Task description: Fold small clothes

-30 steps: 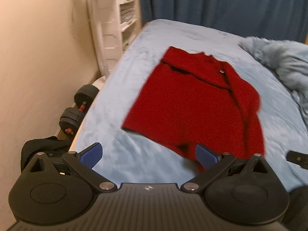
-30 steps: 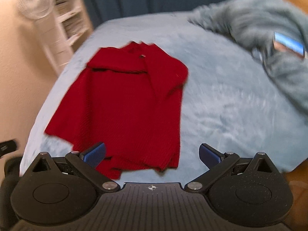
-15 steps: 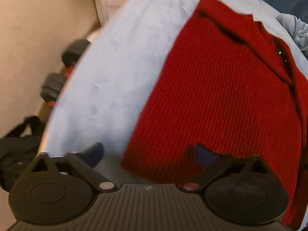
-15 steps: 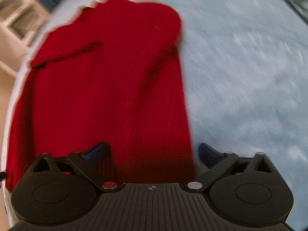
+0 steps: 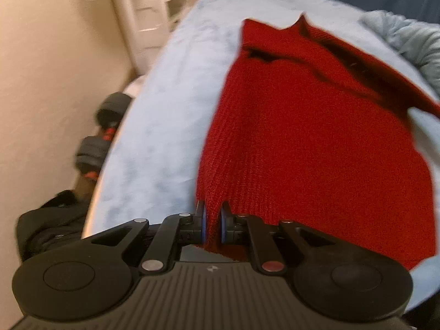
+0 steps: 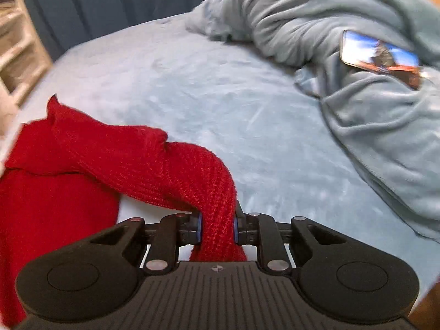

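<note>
A red knit sweater (image 5: 316,143) lies on a light blue bed cover (image 5: 165,115). My left gripper (image 5: 212,221) is shut on the sweater's near hem at its left corner, and the fabric rises from the bed toward the jaws. In the right wrist view the sweater (image 6: 143,162) is bunched and lifted. My right gripper (image 6: 217,227) is shut on a thick roll of it at the near right edge. The sweater's collar end lies farther off on the bed.
A rumpled grey-blue blanket (image 6: 357,88) lies on the right side of the bed with a lit phone (image 6: 379,55) on it. Left of the bed are dumbbells (image 5: 101,137), a black bag (image 5: 49,233), a white shelf unit (image 5: 143,8) and the beige wall.
Both grippers were open above the flat sweater. They came down to its near edge and shut on it, and the gripped edge now rises off the bed.
</note>
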A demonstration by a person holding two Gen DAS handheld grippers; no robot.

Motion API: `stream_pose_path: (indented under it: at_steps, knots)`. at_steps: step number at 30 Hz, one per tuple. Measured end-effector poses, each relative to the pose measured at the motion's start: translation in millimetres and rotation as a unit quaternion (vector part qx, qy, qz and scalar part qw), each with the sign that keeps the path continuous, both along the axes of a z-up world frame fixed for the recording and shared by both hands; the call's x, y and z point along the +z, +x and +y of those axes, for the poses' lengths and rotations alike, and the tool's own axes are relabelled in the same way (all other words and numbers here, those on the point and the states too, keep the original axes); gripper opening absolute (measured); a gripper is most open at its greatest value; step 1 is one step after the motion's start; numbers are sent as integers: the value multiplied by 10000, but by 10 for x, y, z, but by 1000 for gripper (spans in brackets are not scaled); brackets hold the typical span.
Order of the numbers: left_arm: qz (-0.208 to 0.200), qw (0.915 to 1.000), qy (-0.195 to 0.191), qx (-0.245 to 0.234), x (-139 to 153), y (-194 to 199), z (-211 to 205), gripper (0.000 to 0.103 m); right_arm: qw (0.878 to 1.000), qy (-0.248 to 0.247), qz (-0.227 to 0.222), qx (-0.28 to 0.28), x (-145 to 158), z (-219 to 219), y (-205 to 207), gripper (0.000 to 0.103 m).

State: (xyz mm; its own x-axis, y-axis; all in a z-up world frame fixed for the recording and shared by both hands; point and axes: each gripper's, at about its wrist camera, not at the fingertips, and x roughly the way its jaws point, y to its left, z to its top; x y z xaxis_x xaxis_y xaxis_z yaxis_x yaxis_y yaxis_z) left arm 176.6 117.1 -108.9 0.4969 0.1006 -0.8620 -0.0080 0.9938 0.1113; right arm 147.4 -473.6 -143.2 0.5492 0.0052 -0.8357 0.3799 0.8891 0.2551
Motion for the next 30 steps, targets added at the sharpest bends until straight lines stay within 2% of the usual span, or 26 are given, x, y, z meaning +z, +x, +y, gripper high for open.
stream_pose_path:
  at_steps: [2, 4, 7, 9, 10, 11, 12, 13, 14, 15, 16, 17, 18, 19, 20, 21, 22, 23, 24, 25, 26, 27, 28, 30]
  knots:
    - [34, 9993, 272, 252, -124, 181, 100, 10, 9996, -232, 130, -32, -92, -67, 139, 26]
    - [155, 9983, 315, 459, -200, 375, 204, 10, 9973, -664, 241, -202, -156, -97, 346, 28]
    - [243, 9969, 592, 459, -243, 495, 168, 10, 9911, -1148, 6, -676, -93, -235, 653, 29]
    - [292, 9967, 650, 396, -257, 529, 173, 10, 9758, -1767, -200, -1275, 7, -314, 832, 53]
    - [314, 9968, 627, 384, -281, 526, 182, 10, 9626, -2116, -141, -1685, 36, -344, 901, 78]
    - [347, 9969, 598, 374, -307, 528, 210, 11, 9485, -2438, -56, -2020, 50, -340, 929, 91]
    - [374, 9971, 551, 375, -344, 523, 246, 11, 9408, -2635, 58, -2133, 33, -322, 924, 93]
    - [390, 9972, 499, 387, -376, 550, 276, 13, 9460, -2565, 197, -1971, -25, -306, 906, 93]
    - [410, 9974, 427, 401, -412, 554, 296, 13, 9597, -2241, 308, -1666, -100, -284, 854, 93]
    - [421, 9976, 380, 403, -444, 565, 306, 16, 9788, -1609, 342, -1221, -192, -230, 734, 92]
    - [413, 9978, 351, 388, -473, 564, 308, 18, 9911, -971, 317, -859, -280, -154, 595, 91]
    - [399, 9980, 333, 353, -488, 578, 309, 24, 9976, -306, 301, -538, -382, -54, 441, 91]
    - [359, 9983, 327, 322, -500, 583, 305, 31, 9987, 337, 290, -247, -490, 86, 273, 91]
    - [314, 9985, 324, 298, -505, 590, 303, 47, 9960, 837, 299, -26, -592, 267, 130, 91]
    - [270, 9987, 329, 288, -509, 596, 299, 70, 9924, 1175, 333, 149, -701, 447, 9, 92]
    - [240, 9987, 326, 320, -522, 609, 299, 84, 9877, 1481, 372, 324, -831, 663, -113, 92]
    - [254, 9989, 235, 327, -537, 623, 299, 103, 9842, 1672, 393, 429, -923, 856, -182, 92]
    - [321, 9991, 64, 253, -554, 630, 298, 102, 9806, 1836, 429, 544, -1031, 1028, -246, 92]
    - [496, 9986, -140, 107, -580, 641, 277, 103, 9822, 1731, 341, 646, -1086, 1239, -339, 94]
    - [646, 9977, -203, 15, -604, 649, 244, 97, 9897, 1180, 87, 803, -992, 1480, -454, 92]
    - [571, 9982, -182, -75, -586, 617, 200, 51, 9881, 859, 19, 1272, -902, 1721, -525, 46]
    - [347, 9991, -71, -212, -511, 557, 145, 19, 9841, 695, 54, 1633, -858, 1842, -539, 13]
    - [303, 9994, 49, -149, -430, 535, 123, 8, 9838, 580, 50, 1694, -746, 1859, -545, 15]
    - [153, 9995, -263, 77, -194, 451, 191, 8, 9841, 548, -60, 1691, -425, 1678, -553, 13]
